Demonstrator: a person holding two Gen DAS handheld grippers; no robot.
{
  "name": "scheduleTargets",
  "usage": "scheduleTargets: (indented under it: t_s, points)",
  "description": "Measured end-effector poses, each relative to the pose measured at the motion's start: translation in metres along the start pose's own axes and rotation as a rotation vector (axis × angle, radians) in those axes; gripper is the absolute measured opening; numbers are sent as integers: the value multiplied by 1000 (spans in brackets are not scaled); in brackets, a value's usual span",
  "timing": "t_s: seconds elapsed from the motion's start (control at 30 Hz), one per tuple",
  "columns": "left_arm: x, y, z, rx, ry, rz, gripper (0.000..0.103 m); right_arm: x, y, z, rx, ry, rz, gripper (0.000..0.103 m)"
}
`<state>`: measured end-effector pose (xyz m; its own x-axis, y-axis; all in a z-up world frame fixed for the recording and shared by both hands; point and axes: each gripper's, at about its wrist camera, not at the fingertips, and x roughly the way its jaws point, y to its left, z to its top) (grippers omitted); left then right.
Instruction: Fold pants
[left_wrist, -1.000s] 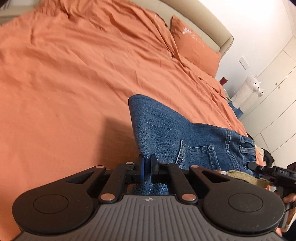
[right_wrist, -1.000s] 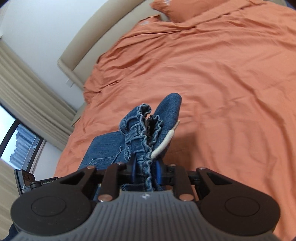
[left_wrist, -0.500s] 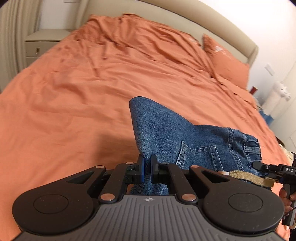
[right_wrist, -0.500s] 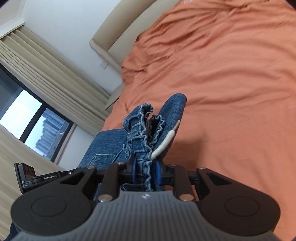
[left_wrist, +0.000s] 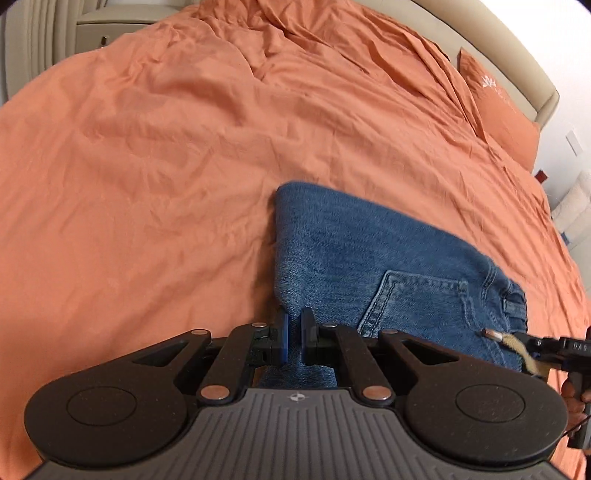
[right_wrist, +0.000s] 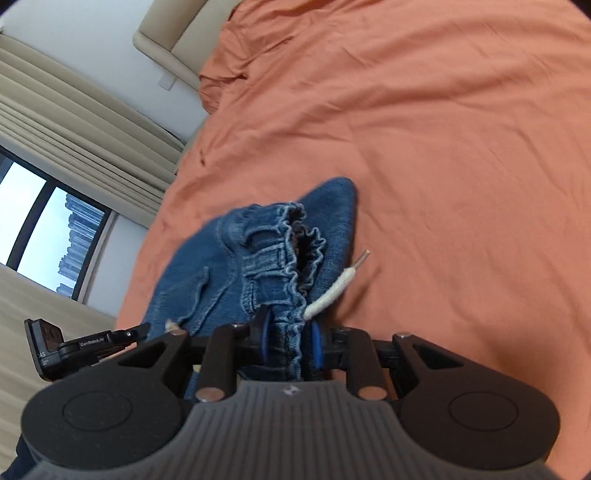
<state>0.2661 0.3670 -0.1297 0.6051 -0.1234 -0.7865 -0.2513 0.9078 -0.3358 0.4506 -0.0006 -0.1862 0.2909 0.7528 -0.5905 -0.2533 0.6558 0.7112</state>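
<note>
Blue denim pants hang folded between both grippers above the orange bed cover. My left gripper is shut on the folded left edge of the cloth, back pocket facing me. In the right wrist view, my right gripper is shut on the bunched elastic waistband of the pants. A cream drawstring with a metal tip sticks out to the right of the jaws. The other gripper's body shows at the right edge of the left wrist view.
The orange cover fills most of both views, wrinkled. An orange pillow leans on a beige headboard. A nightstand stands at top left. Curtains and a window lie left in the right wrist view.
Both grippers have carried the pants across the bed and lower toward the cover. The views swung, bringing the nightstand and window into sight. The grips stayed the same.
</note>
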Motion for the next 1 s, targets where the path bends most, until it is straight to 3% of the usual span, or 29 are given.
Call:
scheduleTargets:
  t_s: [0.13, 0.17, 0.2, 0.23, 0.47, 0.63, 0.77, 1.0]
  points:
    - [-2, -3, -2, 8, -2, 19, 9, 5, -2, 0, 2, -2, -8, 22]
    - [-6, -5, -1, 7, -9, 27, 12, 4, 1, 1, -17, -3, -19, 29]
    - [-11, -7, 0, 10, -20, 44, 13, 1, 6, 1, -42, -10, -49, 43]
    - [-18, -10, -1, 27, -31, 62, 14, -7, 13, -1, -78, -26, -79, 44]
    - [-63, -51, -29, 214, -70, 159, 14, -48, 83, -29, -439, -128, -230, 43]
    - [-66, -76, -55, 305, -15, 236, 14, -38, 125, -57, -623, -117, -292, 41]
    - [-59, -80, -69, 334, 1, 273, 14, -23, 128, -76, -653, -69, -319, 36]
    - [-41, -69, -77, 328, 36, 270, 15, 1, 119, -90, -690, -19, -399, 34]
